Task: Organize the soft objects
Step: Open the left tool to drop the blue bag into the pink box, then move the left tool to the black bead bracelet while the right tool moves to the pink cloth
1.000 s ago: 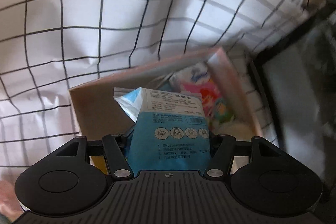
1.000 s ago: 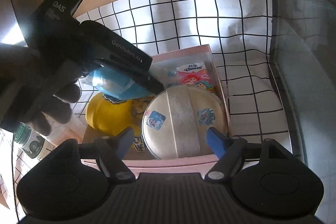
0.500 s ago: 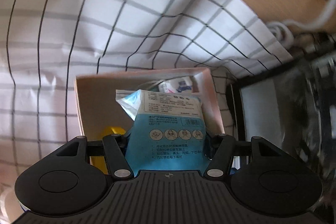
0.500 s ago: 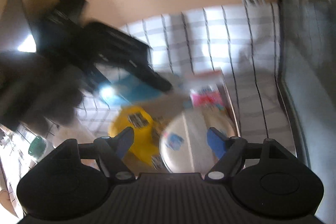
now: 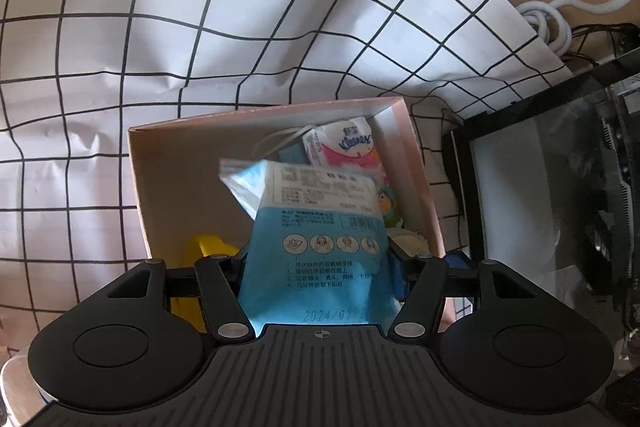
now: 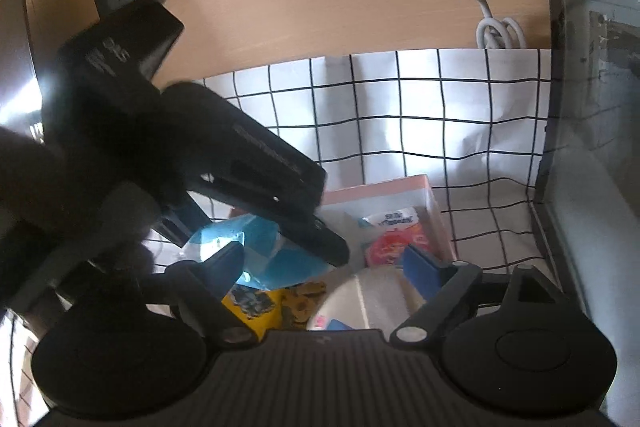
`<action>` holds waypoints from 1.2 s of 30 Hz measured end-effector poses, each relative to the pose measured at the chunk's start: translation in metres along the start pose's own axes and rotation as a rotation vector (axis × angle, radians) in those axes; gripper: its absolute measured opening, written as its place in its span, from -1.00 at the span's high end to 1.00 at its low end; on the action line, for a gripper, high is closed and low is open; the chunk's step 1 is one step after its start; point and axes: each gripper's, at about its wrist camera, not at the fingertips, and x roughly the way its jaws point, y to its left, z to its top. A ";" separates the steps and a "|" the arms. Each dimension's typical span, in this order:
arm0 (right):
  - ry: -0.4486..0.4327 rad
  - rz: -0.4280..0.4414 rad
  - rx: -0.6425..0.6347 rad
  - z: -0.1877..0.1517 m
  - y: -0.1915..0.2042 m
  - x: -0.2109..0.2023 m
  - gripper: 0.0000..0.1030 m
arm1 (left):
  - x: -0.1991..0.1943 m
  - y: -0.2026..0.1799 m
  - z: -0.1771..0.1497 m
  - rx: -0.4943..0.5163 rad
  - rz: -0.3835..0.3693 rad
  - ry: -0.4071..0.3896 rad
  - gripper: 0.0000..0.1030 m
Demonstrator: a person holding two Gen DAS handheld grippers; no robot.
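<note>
Left gripper [image 5: 318, 267] clamped on blue mask packet [image 5: 320, 227], packet upright between the pads, hanging over open pink box [image 5: 256, 123]. Right gripper [image 6: 324, 267] spread wide, jaws just opened further, nothing between them; hovering above round white pouch [image 6: 368, 303] already in the box.

Best next: lower packet into the free slot by the left wall, above yellow item [image 5: 210, 247]. Keep clear of Kleenex pack [image 5: 344, 143] at far right corner. Release only once the bottom edge rests, else likely to tip out. Beyond: grid paper [image 5: 240, 7], coiled white cable [image 5: 544, 23].
</note>
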 end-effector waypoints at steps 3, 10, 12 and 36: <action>0.040 -0.033 0.023 0.000 -0.011 0.008 -0.67 | -0.006 -0.003 0.000 0.022 0.001 0.000 -0.30; 0.105 -0.032 0.009 -0.005 -0.018 0.013 -0.67 | -0.043 -0.004 0.002 0.025 -0.054 -0.100 -0.25; 0.102 -0.025 0.008 -0.004 -0.019 0.005 -0.67 | -0.059 0.001 -0.006 0.029 -0.087 -0.154 -0.23; -0.031 0.106 -0.251 0.087 0.259 -0.068 -0.67 | -0.261 0.213 -0.220 0.007 0.204 -0.678 -0.23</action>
